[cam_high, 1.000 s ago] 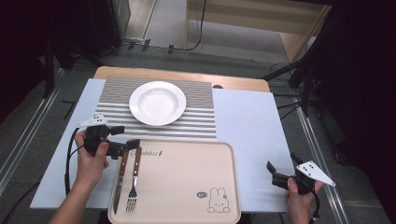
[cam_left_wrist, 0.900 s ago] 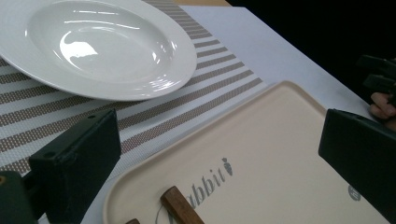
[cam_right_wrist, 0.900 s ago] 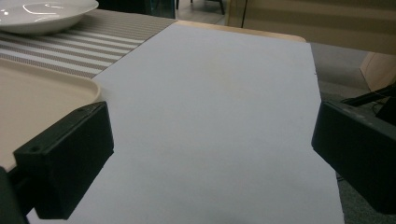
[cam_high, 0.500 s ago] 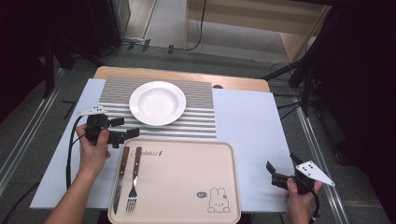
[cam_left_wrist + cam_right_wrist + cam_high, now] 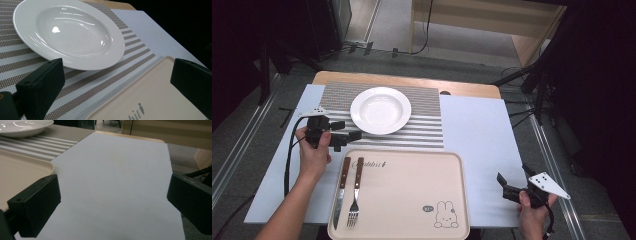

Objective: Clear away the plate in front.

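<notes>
Two grippers, jaws spread, holding nothing: your left gripper (image 5: 346, 135) hovers beside the plate (image 5: 380, 110), your right gripper (image 5: 508, 187) low at the table's (image 5: 482, 135) right edge. Your tray (image 5: 412, 195), carrying knife (image 5: 341, 186) and fork (image 5: 355, 192), shows partly legible lettering ending "bbit".

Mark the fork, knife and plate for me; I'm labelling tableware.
fork (image 5: 355, 194): high view, middle of its length, on the tray.
knife (image 5: 340, 192): high view, where handle meets blade.
plate (image 5: 380, 109): high view, centre of its well.

We count one white soup plate (image 5: 380, 110), one striped placemat (image 5: 427, 127), one beige tray (image 5: 412, 195), one knife (image 5: 341, 191), one fork (image 5: 355, 194).
</notes>
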